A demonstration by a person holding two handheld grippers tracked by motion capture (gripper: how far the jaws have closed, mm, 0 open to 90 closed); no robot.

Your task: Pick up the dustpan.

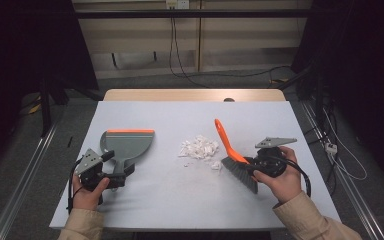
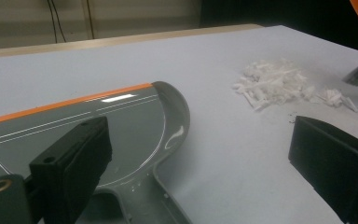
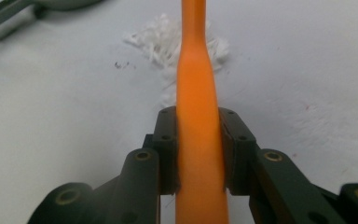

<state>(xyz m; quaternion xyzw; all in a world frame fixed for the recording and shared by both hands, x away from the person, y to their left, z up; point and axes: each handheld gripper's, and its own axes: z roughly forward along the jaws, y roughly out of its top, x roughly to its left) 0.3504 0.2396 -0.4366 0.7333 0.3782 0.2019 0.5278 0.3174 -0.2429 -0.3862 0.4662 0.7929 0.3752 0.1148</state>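
The brush [image 1: 232, 159] was held by the right gripper [image 3: 199, 154], whose jaws were closed tight on its orange handle; the grey bristles rested on the table [image 1: 190, 200] just right of the pile of white paper scraps [image 1: 198, 148], with the handle slanted up and away from the person. The left gripper [image 2: 200, 163] was seen with its jaws standing wide apart, nothing pressed between them, over the handle end of the grey dustpan [image 1: 127, 146]. The dustpan lay flat on the table, well left of the scraps, its orange-edged lip turned away from the person.
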